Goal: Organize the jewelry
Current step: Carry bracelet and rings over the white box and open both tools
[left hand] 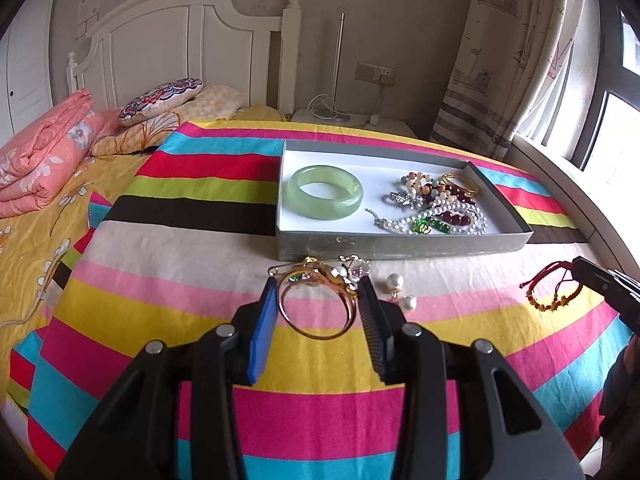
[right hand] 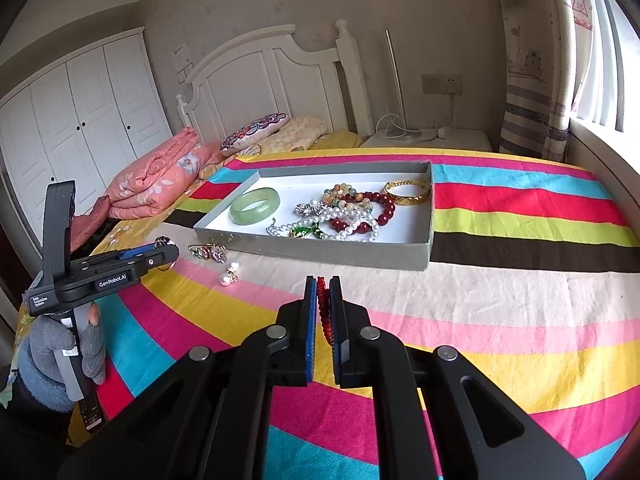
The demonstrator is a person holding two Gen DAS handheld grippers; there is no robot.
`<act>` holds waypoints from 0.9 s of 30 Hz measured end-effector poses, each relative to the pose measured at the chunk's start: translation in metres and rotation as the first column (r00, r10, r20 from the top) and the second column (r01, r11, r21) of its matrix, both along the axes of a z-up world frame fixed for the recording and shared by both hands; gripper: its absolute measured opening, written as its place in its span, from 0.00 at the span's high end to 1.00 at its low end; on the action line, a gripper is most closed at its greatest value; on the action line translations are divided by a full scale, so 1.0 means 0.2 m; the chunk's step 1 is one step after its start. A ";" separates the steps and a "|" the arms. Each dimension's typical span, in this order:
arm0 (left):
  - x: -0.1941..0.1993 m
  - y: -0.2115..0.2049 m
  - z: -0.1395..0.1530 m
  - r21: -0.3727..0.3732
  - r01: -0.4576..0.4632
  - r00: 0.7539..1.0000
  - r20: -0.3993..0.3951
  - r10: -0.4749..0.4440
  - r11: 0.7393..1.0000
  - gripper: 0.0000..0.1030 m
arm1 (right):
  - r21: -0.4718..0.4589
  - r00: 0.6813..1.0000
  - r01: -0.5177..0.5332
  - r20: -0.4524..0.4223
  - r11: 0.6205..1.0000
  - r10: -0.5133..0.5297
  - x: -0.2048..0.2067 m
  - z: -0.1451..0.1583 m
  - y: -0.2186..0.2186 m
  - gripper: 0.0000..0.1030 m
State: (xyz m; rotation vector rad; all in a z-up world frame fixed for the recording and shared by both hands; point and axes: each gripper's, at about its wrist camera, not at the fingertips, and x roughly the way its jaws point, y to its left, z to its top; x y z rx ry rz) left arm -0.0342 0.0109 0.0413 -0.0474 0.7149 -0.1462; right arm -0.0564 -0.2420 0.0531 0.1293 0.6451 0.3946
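My left gripper [left hand: 319, 284] is shut on a thin gold bangle [left hand: 316, 334], which stands on edge between the fingers just above the striped bedspread. From the right wrist view the same left gripper [right hand: 166, 254] hovers by a brooch and pin [right hand: 209, 252]. My right gripper [right hand: 323, 280] is shut on a red braided bracelet [right hand: 322, 312] with gold beads. That bracelet [left hand: 550, 290] hangs from it at the far right of the left wrist view. Beyond stands a shallow grey box [left hand: 400, 246] holding a green jade bangle [left hand: 325, 192], pearls and red beads [right hand: 360, 210].
Two pearl earrings [left hand: 402, 292] and a crystal piece [left hand: 357, 268] lie on the bedspread just in front of the box. A folded pink quilt [right hand: 156, 176] and pillows sit at the bed's head. A gloved hand [right hand: 56, 360] holds the left gripper. Window and curtain are on the right.
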 end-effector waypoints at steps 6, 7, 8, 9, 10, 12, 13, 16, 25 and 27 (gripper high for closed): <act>0.03 -0.06 0.09 -0.007 0.032 0.999 0.043 -0.032 0.999 0.62 | -0.039 0.998 -0.030 0.058 0.999 0.032 0.07 0.12 0.09 0.94; 0.04 -0.08 0.11 -0.006 0.038 0.998 0.052 -0.037 0.999 0.62 | -0.044 0.997 -0.034 0.069 0.998 0.037 0.09 0.14 0.11 0.94; 0.05 -0.09 0.13 -0.006 0.043 0.997 0.060 -0.043 0.999 0.62 | -0.048 0.996 -0.036 0.079 0.998 0.040 0.12 0.16 0.12 0.94; 0.07 -0.11 0.14 -0.006 0.048 0.997 0.065 -0.048 0.999 0.62 | -0.053 0.995 -0.038 0.090 0.998 0.043 0.15 0.18 0.13 0.94; 0.08 -0.12 0.16 -0.006 0.053 0.996 0.068 -0.053 0.999 0.62 | -0.056 0.994 -0.040 0.098 0.998 0.045 0.17 0.20 0.15 0.94; 0.12 -0.14 0.18 -0.009 0.063 0.996 0.070 -0.062 0.998 0.62 | -0.056 0.993 -0.045 0.107 0.997 0.051 0.23 0.23 0.17 0.94; 0.14 -0.15 0.18 -0.010 0.067 0.995 0.070 -0.066 0.998 0.62 | -0.055 0.993 -0.050 0.108 0.997 0.055 0.26 0.24 0.17 0.94; 0.21 -0.17 0.19 -0.023 0.074 0.996 0.057 -0.073 0.997 0.62 | -0.058 0.992 -0.060 0.104 0.997 0.066 0.36 0.27 0.20 0.94; 0.49 -0.19 0.21 -0.075 0.081 0.996 -0.030 -0.083 0.994 0.62 | -0.028 0.996 -0.083 0.026 0.996 0.084 0.71 0.30 0.28 0.94; 0.55 -0.20 0.20 -0.081 0.078 0.995 -0.050 -0.082 0.994 0.62 | -0.005 0.996 -0.092 -0.008 0.996 0.092 0.81 0.29 0.30 0.94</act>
